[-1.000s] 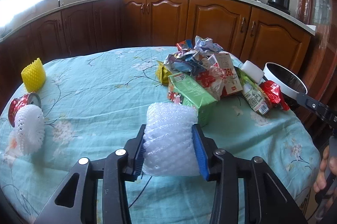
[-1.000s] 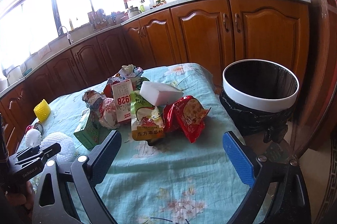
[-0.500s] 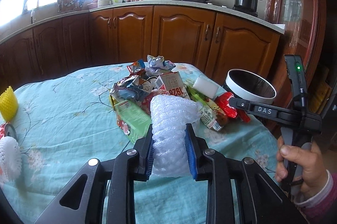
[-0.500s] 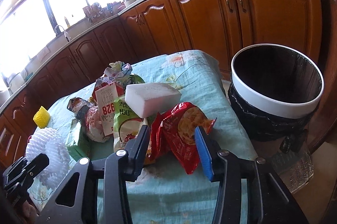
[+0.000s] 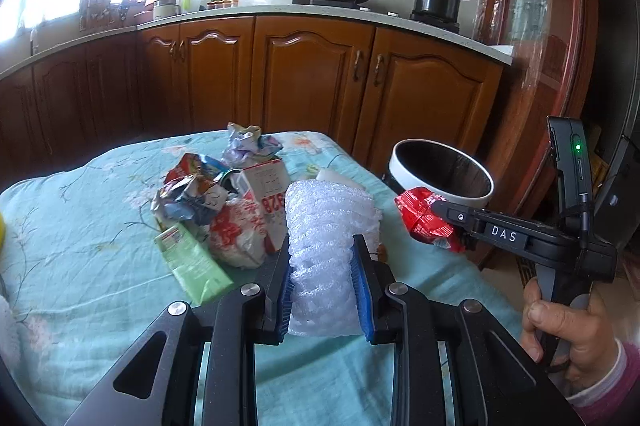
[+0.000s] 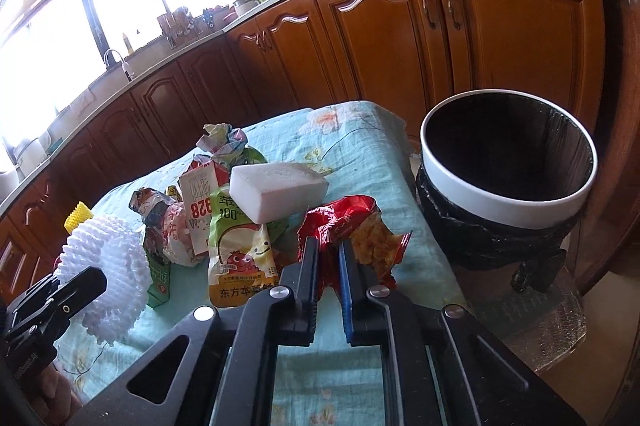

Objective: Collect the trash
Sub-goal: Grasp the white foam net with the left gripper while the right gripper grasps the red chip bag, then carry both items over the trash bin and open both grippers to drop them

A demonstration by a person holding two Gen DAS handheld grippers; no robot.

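Note:
My left gripper (image 5: 322, 250) is shut on a white foam fruit net (image 5: 326, 246) and holds it above the table; the net also shows in the right wrist view (image 6: 108, 266). My right gripper (image 6: 329, 252) is shut on a red snack bag (image 6: 352, 230), lifted off the cloth near the table's right edge; the bag also shows in the left wrist view (image 5: 424, 218). The white-rimmed trash bin (image 6: 508, 202) with a black liner stands on the floor just right of the table, and shows in the left wrist view (image 5: 442, 172) too.
A trash pile lies mid-table: white foam block (image 6: 276, 186), green juice pouch (image 6: 240, 254), milk carton (image 5: 266, 202), green box (image 5: 192, 262), crumpled wrappers (image 5: 250, 144). A yellow foam net (image 6: 78, 220) sits far left. Wooden cabinets (image 5: 320, 78) run behind.
My right gripper closed on the red snack bag and lifted it. My left gripper carried the foam net to the right, toward the bin.

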